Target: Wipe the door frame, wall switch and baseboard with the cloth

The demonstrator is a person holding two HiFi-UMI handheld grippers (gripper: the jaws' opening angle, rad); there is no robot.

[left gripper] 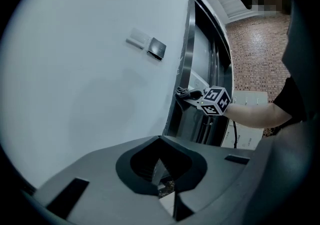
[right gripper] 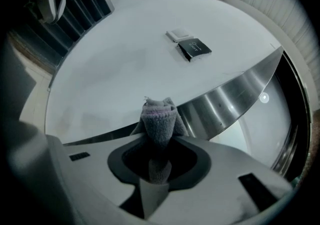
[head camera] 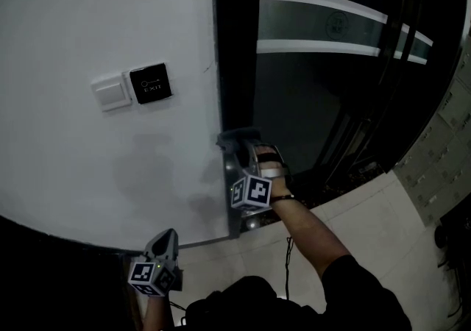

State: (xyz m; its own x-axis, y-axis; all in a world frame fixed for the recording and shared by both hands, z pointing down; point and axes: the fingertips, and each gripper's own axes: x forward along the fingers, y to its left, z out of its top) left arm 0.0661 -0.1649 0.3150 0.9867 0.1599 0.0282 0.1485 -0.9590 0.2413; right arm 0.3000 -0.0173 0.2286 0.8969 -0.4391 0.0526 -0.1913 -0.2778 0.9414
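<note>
Right tongs [right gripper: 158, 171] clamped the soft, light cloth [right gripper: 159, 116], held against the door frame [right gripper: 225, 101] at centre frame. It looked floppy, best gripped by its bunched fold. Left tongs [left gripper: 162, 181] sat closed, empty.

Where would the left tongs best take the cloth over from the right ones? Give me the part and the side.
Probably the bunched end of the cloth that sticks out past the right tongs, which are shut on it. Come from the white wall side, where the left tongs hang: the door frame crowds the other side.
</note>
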